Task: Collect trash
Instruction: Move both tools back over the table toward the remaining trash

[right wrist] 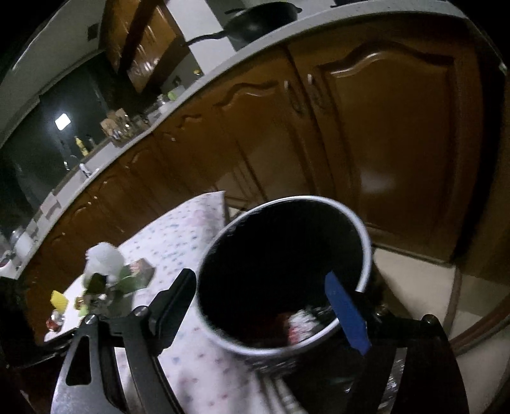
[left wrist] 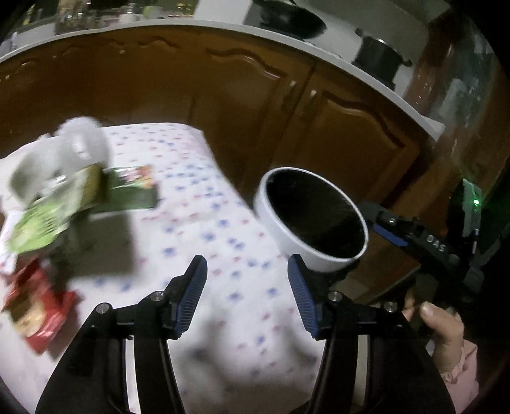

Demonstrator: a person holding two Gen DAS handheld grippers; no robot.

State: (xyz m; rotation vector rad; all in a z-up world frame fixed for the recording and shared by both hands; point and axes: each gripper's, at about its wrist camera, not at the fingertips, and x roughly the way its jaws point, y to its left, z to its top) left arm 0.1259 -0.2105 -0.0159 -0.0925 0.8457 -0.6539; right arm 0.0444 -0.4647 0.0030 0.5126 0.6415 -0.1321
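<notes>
My left gripper (left wrist: 247, 258) is open over the dotted tablecloth (left wrist: 207, 223), with nothing between its blue pads. Blurred trash lies to its left: a dark green packet (left wrist: 130, 191), a light green packet (left wrist: 44, 219), a red packet (left wrist: 35, 312) and crumpled white paper (left wrist: 76, 143). A white bin (left wrist: 287, 229) with a black liner stands at the table's right edge. My right gripper (right wrist: 258, 272) is wide open above the mouth of the bin (right wrist: 369, 251), holding nothing. A red and white wrapper (right wrist: 296, 324) lies inside the bin.
Brown cabinet doors (left wrist: 223, 95) run close behind the table under a pale counter (left wrist: 318, 47) with a black pan (left wrist: 287, 19) and pot (left wrist: 379, 60). A hand (left wrist: 443, 331) with a pink sleeve holds the other gripper at right. Tiled floor (right wrist: 414, 286) shows beyond the bin.
</notes>
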